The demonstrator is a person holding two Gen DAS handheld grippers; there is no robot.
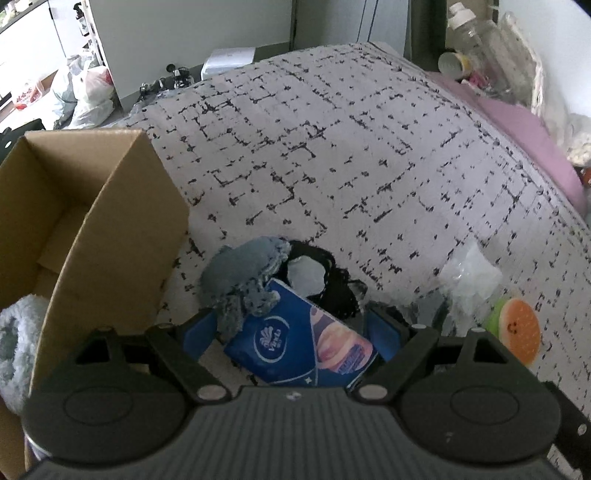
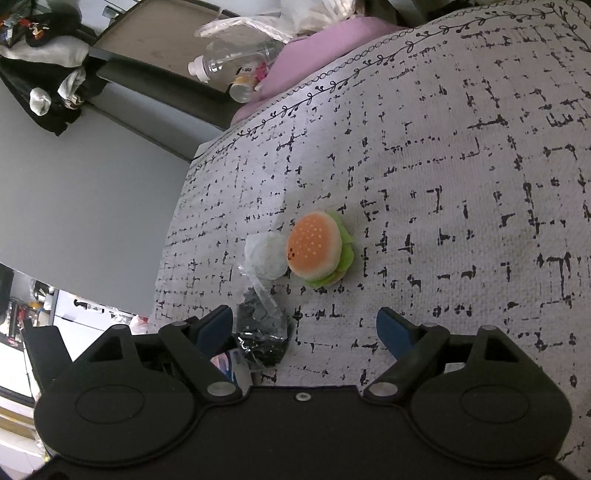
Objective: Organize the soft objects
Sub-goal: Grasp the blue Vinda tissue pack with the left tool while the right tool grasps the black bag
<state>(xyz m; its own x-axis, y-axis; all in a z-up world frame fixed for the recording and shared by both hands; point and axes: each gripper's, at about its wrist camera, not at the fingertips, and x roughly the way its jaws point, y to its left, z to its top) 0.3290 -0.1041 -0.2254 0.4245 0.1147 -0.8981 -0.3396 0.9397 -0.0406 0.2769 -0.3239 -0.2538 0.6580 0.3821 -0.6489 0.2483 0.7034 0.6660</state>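
My left gripper points down at the bed and stands open around a blue tissue pack, which lies between its blue fingers without being pinched. A grey-blue cloth drapes over the pack's far left corner, and a black item with a pale patch lies behind it. The burger plush rests on the cover ahead of my right gripper. That gripper is open, with only bed cover between its fingers. A crinkled clear bag lies left of the plush.
An open cardboard box stands at the left with a fluffy pale thing inside. A black wrapped bundle lies by my right gripper's left finger. Bottles and a pink pillow lie at the bed's far edge.
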